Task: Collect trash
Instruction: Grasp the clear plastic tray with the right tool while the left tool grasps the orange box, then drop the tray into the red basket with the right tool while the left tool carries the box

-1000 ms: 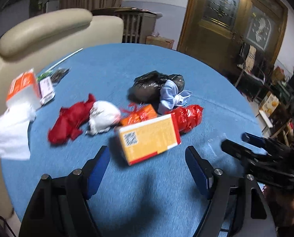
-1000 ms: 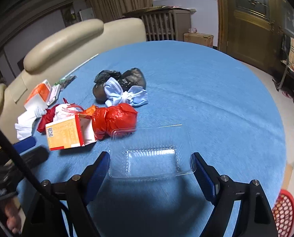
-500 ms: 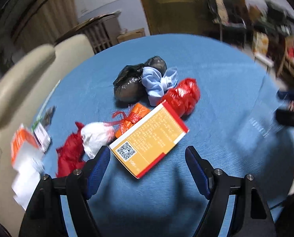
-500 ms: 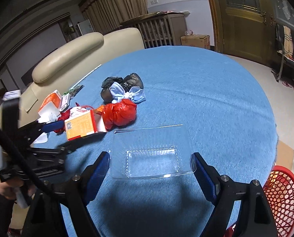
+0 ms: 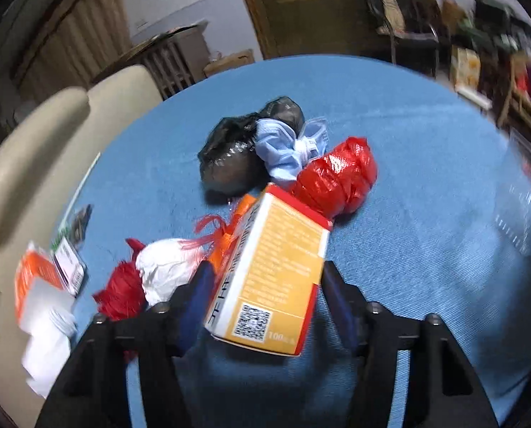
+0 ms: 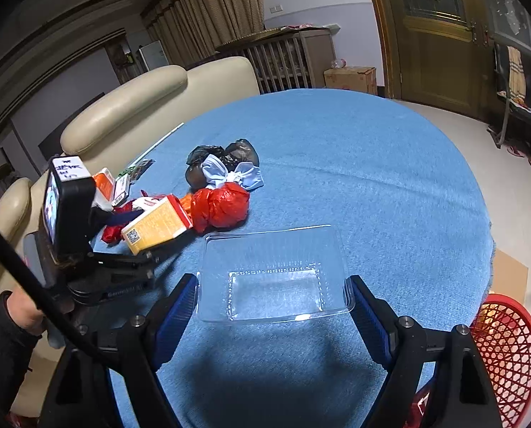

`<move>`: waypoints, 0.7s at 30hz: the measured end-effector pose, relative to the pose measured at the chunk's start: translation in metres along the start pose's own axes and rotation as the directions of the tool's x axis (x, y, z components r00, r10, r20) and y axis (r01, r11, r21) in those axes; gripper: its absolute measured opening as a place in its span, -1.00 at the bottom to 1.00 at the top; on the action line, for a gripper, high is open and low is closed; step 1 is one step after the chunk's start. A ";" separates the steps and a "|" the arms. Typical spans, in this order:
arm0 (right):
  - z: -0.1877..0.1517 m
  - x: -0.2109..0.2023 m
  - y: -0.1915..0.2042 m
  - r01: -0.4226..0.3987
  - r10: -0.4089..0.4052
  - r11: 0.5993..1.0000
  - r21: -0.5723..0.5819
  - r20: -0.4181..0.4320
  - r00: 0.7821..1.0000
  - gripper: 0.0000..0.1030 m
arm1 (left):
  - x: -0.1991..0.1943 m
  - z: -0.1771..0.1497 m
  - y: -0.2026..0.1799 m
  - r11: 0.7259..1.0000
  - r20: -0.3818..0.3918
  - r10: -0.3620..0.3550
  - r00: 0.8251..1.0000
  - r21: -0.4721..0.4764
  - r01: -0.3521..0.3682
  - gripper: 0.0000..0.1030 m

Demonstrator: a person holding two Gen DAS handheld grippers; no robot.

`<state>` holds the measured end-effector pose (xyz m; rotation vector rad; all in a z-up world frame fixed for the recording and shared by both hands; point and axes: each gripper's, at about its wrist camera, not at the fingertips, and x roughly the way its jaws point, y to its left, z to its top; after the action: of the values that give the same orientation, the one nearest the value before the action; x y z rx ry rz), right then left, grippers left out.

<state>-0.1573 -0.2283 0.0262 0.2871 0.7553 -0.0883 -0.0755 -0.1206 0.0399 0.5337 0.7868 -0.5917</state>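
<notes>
The left gripper [image 5: 265, 285] has its jaws narrowed onto the box [image 5: 272, 274], one blue pad on each long side, and the box looks tilted up off the worktop [image 5: 426, 178]. For this step, keep the squeeze even and square on the flat sides, since cardboard can twist out of a skewed grip. Lift it clear of the pile before swinging it over, so it does not drag the wads touching it. The basket [image 6: 504, 353] sits on the floor past the worktop's right edge, so the carry probably goes that way.

The right gripper [image 6: 272, 299] stands wide around the clear tray [image 6: 276, 278]. The pads are beside its short ends, and whether they touch it I cannot tell. Thin plastic will likely buckle, so close slowly and only until it holds.

Counted from the left:
- one orange-and-white carton [image 5: 34, 278] with a small packet [image 5: 69, 264] at the worktop's edge
- one white tissue [image 5: 48, 342]
- one red wad [image 5: 123, 292]
- one white wad [image 5: 165, 267]
- one orange wrapper [image 5: 230, 235]
- one box
- one black bag [image 5: 233, 157]
- one blue mask [image 5: 287, 146]
- one red bag [image 5: 336, 178]
- one clear tray
- one basket
</notes>
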 end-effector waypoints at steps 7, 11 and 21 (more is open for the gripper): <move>-0.003 -0.005 0.001 -0.005 0.005 1.000 0.016 0.008 1.000 0.66 | -0.034 -0.024 0.009 0.980 0.030 -0.067 0.997 -0.186 0.071 0.13; -0.008 -0.008 0.002 -0.016 0.016 0.999 0.031 0.004 1.000 0.66 | -0.056 -0.043 0.006 0.960 0.042 -0.058 0.997 -0.272 0.067 0.13; -0.025 -0.024 0.005 -0.021 0.021 0.998 0.052 0.008 1.000 0.66 | -0.081 -0.073 -0.008 0.929 0.044 -0.082 0.996 -0.358 0.092 0.13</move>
<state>-0.1903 -0.2165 0.0261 0.3441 0.7428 -0.0893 -0.1625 -0.0568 0.0576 0.1529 0.8713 -0.5198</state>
